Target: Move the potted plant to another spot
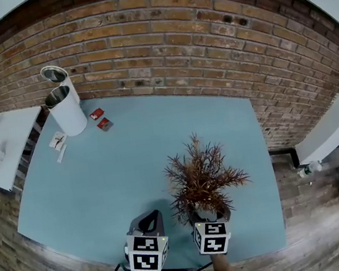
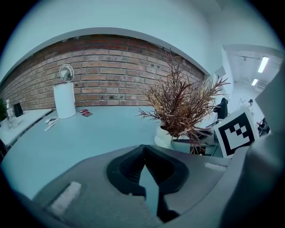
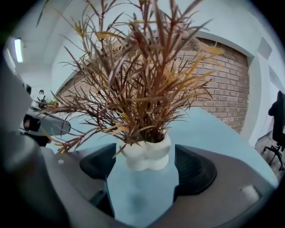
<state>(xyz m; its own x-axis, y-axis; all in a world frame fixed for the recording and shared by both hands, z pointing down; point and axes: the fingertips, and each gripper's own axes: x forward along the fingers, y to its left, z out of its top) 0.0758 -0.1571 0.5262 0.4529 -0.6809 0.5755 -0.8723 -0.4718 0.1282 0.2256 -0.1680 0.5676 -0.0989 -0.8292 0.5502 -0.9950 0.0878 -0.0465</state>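
On teal table (image 1: 101,185): potted plant (image 3: 147,156), rusty leaves, lumpy white pot | right tongs (image 3: 144,173) spread | left tongs (image 2: 143,153) together

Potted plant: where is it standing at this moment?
In the head view the potted plant stands on the blue table near its front edge, right of centre, just ahead of the open right gripper.

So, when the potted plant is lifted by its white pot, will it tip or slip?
Probably top-heavy: the foliage spreads far wider than the small white pot, so a high push may tip it. The pot looks smooth and lobed, so a grip might slip. The foliage looks thin and likely bends easily.
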